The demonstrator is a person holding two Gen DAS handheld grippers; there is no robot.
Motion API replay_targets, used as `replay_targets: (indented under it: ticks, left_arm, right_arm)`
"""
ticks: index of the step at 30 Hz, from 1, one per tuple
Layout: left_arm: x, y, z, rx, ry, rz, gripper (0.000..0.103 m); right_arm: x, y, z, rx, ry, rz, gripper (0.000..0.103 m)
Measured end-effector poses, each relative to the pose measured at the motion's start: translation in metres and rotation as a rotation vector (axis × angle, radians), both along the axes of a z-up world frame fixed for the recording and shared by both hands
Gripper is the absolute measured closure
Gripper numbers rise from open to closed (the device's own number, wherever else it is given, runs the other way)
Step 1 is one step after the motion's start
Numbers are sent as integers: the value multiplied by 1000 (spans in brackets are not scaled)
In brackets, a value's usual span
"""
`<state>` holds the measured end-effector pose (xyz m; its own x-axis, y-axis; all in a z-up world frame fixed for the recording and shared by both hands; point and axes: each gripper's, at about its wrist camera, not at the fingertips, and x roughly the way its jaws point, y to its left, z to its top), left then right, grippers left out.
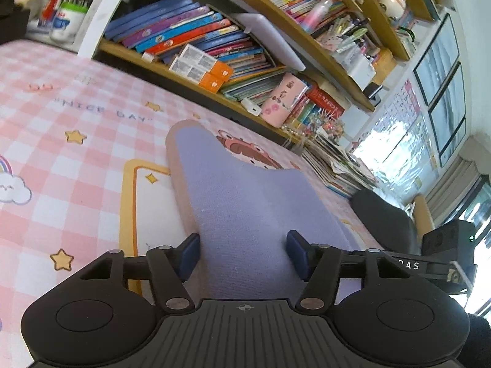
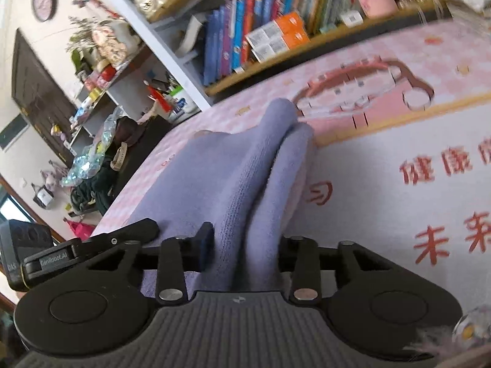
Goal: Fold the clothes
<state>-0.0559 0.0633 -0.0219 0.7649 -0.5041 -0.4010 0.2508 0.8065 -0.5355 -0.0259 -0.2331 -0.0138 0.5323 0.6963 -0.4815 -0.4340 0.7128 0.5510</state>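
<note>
Right view: I lose near end of garment (image 2: 245, 202) under gripper body; right pad hidden behind bunched folds, so I can't confirm pinch there. Mat (image 2: 429, 153) text cut at frame edge, far print blurred. Left view: garment's (image 1: 245, 202) near end hidden too. Book (image 1: 184, 27) titles too small to read.

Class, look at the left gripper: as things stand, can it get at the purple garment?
Probably yes. The purple garment already lies between the left gripper's open jaws on the pink checked mat, and nothing blocks it.
</note>
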Motion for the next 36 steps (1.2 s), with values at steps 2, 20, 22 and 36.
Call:
replay_targets:
  ticks: [2, 20, 22, 36]
  left_arm:
    - [-1, -1, 3, 12, -10, 0, 46]
    - [55, 2, 46, 52, -71, -30, 46]
    - [65, 4, 50, 62, -71, -36, 46]
    - [143, 11, 52, 133, -53, -49, 46]
  right_arm:
    - [-2, 2, 3, -13, -24, 5, 71]
    - [50, 12, 44, -42, -148, 21, 71]
    - [59, 15, 46, -43, -157, 19, 71]
    - [138, 32, 41, -46, -167, 23, 71]
